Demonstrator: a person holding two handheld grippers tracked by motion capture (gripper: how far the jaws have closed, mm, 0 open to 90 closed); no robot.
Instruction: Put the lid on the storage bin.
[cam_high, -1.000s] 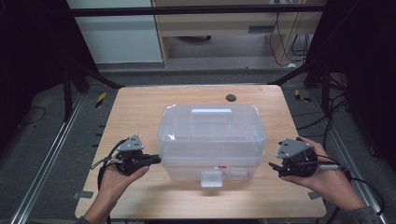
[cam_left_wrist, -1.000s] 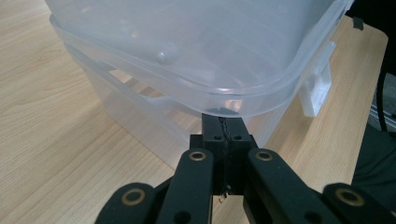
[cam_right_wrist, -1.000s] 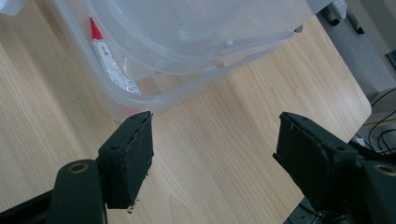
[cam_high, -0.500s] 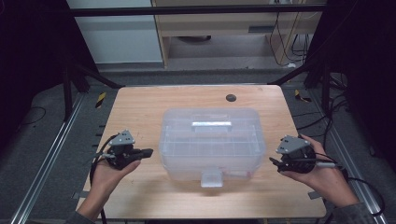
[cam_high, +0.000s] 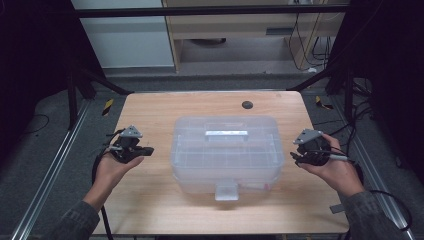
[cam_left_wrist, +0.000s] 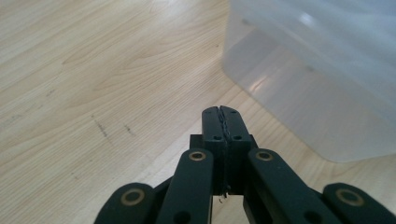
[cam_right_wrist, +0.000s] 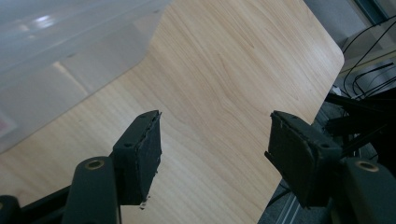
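No legible writing. One clear lidded box (cam_high: 227, 150) mid-table (cam_high: 150, 200); one dark disc (cam_high: 247, 105) near far edge. Left gripper (cam_high: 145, 150) jaws closed, empty; right gripper (cam_high: 295, 160) jaws wide apart, empty.

I can read no text, brand, number or sign anywhere. The clear plastic box (cam_high: 227, 150) at the middle of the tabletop (cam_high: 150, 200) carries a small reddish mark on its front wall toward 5 o'clock, but it is too small and blurred for me to tell whether it holds letters. The yellow-and-black striped tags (cam_high: 107, 106) on the floor at 10 o'clock and 2 o'clock of the tabletop bear only stripes, no wording that I can make out.
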